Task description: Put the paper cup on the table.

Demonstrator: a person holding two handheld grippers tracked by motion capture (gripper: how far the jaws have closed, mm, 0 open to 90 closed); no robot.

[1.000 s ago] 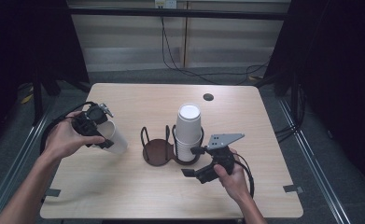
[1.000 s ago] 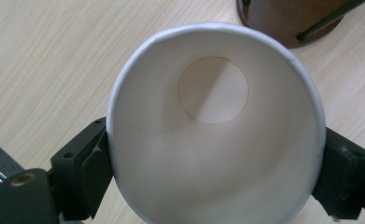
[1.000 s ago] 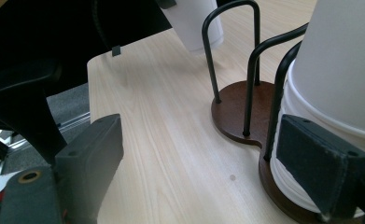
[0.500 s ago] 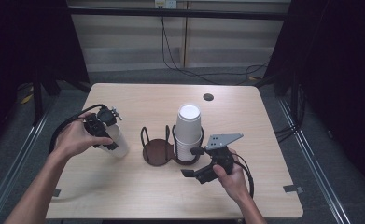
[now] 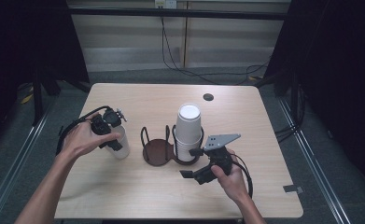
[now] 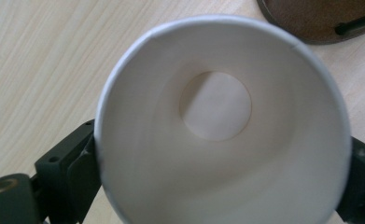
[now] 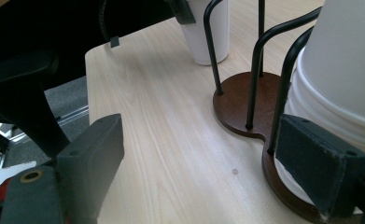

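My left gripper [image 5: 116, 140] straddles a white paper cup [image 5: 120, 145] standing upright at left centre of the pale wooden table [image 5: 138, 191], mouth up, long axis vertical; its jaws have just been widening, loose beside the smooth rim. My right gripper [image 5: 192, 163] sits spread beside the dark wire holder [image 5: 157, 151] bearing stacked white cups [image 5: 188, 128].

one loose cup [image 5: 119, 145], one cup stack [image 5: 188, 131], one holder [image 5: 159, 151]
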